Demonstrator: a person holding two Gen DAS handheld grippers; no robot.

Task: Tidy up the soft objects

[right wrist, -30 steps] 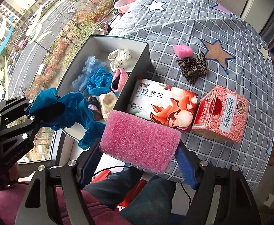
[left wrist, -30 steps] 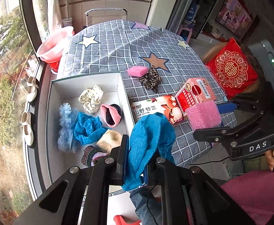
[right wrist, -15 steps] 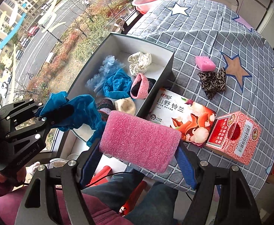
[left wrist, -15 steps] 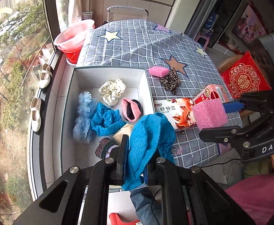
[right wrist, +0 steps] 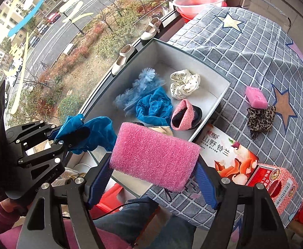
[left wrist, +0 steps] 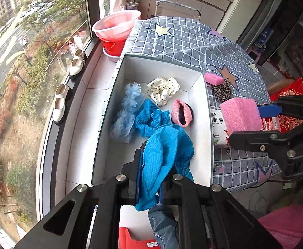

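Observation:
My left gripper [left wrist: 149,178] is shut on a crumpled blue cloth [left wrist: 166,155], hanging over the near end of the white box [left wrist: 163,66]; the right wrist view shows the same blue cloth [right wrist: 93,132] pinched at the left. My right gripper [right wrist: 153,178] is shut on a pink foam block [right wrist: 154,155] above the box's near right corner. The box [right wrist: 193,51] holds a polka-dot scrunchie [right wrist: 184,84], blue feathers [right wrist: 143,83], another blue cloth [right wrist: 153,108], a pink sock [right wrist: 183,115] and a beige item [right wrist: 161,129]. On the checked tablecloth [right wrist: 244,47] lie a small pink sponge [right wrist: 256,97] and a leopard scrunchie [right wrist: 260,118].
Two printed cartons [right wrist: 226,153] [right wrist: 274,182] lie on the table right of the box. Pink basins [left wrist: 116,29] and white shoes [left wrist: 68,87] sit on the windowsill to the left. A person's jeans [right wrist: 143,217] are below the table edge. A red cushion [left wrist: 290,91] is at far right.
Both grippers have swung left, from over the cartons and table edge to over the box's near end. Each keeps hold of its item.

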